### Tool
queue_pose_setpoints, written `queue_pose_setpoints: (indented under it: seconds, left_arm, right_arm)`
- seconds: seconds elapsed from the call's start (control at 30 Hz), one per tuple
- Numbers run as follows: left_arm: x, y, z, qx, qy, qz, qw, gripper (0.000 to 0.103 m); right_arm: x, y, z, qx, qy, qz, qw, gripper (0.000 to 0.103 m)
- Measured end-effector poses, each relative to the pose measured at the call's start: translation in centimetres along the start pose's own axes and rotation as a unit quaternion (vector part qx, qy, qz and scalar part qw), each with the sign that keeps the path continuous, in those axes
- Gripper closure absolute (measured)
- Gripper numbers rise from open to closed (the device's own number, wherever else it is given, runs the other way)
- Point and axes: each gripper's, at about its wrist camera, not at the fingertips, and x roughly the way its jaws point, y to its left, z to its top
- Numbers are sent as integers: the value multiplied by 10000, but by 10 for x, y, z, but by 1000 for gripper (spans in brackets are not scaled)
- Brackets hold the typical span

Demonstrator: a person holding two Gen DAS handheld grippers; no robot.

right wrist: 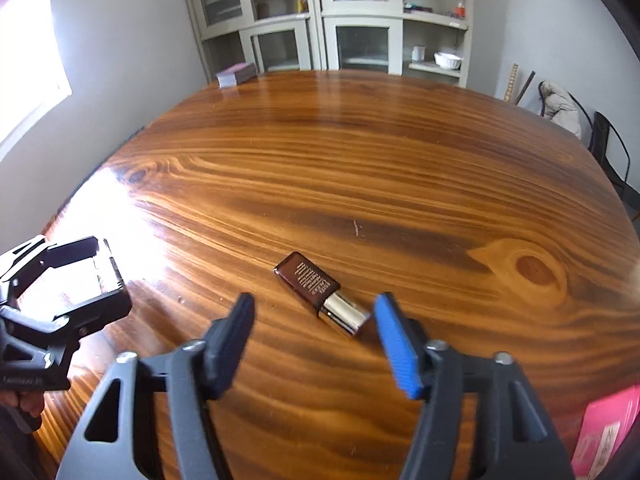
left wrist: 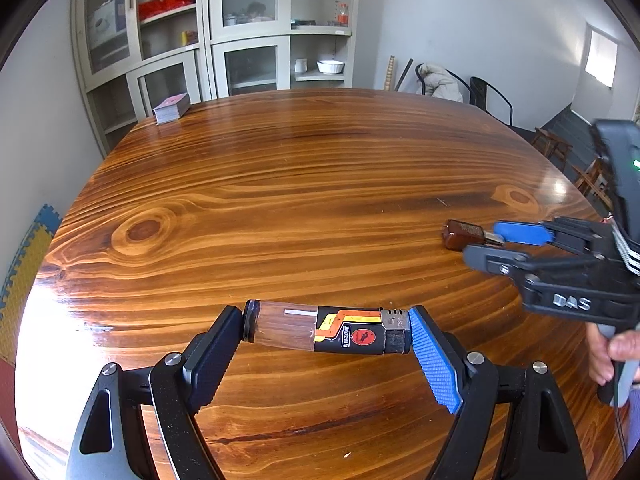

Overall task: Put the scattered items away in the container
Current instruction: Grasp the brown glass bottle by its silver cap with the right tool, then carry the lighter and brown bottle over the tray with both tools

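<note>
A lighter [left wrist: 326, 327] with a clear tank and black printed body lies crosswise between the tips of my left gripper [left wrist: 326, 330]; the fingers touch both its ends. A small brown bottle with a silver cap [right wrist: 322, 294] lies on the wooden table [right wrist: 360, 168], just ahead of my open right gripper [right wrist: 314, 314], between its fingertips but apart from them. In the left wrist view the bottle [left wrist: 460, 234] sits at the right gripper's tips [left wrist: 486, 238]. A pink container [right wrist: 606, 432] shows at the lower right of the right wrist view.
A stack of cards [left wrist: 172, 108] lies at the table's far left corner, also in the right wrist view [right wrist: 236, 73]. Grey glass-door cabinets [left wrist: 224, 36] stand behind the table. Chairs [left wrist: 488, 96] stand at the far right. The left gripper [right wrist: 60, 300] shows at the left.
</note>
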Motion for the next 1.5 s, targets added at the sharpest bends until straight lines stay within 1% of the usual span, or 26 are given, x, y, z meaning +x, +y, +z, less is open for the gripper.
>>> queue_pose_setpoints:
  seconds: [0.07,0.13,0.17,0.2,0.33,0.47,0.6,0.8,1.03,1.17,1.37,1.5]
  left_arm:
    - [1,-2,-1,30,15,0,10000,18]
    - [1,-3,-1,53,18,-10,10000,18]
    - [1,-4,-1,57,19,-18,10000,18]
    - [1,-5,-1,57,21,-28,10000,18]
    - [-1,-8,-2,69,16,-94,9999,18]
    - [-4,-16,-1,143,-15,-171,9998,18]
    - [-10,-25,0,236,-79,-235,9994,18]
    - [-20,-40,0,392,-192,-301,9986,18]
    - [-33,-67,-5,678,-320,-382,9965,18]
    - [-42,-88,-10,842,-364,-521,9944,18]
    - [-57,-119,-17,1003,-421,-779,9910,18]
    - [-63,-133,-20,977,-416,-909,9902,18]
  right_arm:
    - [6,-1,1,-40,31,-19,10000,59]
    - [6,0,2,-29,43,58,10000,69]
    - [6,0,2,-11,57,125,9999,79]
    - [6,1,1,-4,59,142,9999,81]
    - [-1,4,-10,51,57,260,9996,82]
    - [-15,3,-27,268,-50,303,9992,82]
    - [-39,1,-42,557,-298,343,9974,82]
    - [-83,-5,-68,1013,-704,246,9921,82]
    - [-146,-17,-101,1365,-1294,-173,9820,82]
    - [-181,-29,-124,1546,-1552,-554,9741,82]
    - [-219,-56,-158,1920,-1776,-1186,9579,82]
    - [-230,-76,-175,2189,-1794,-1455,9480,82]
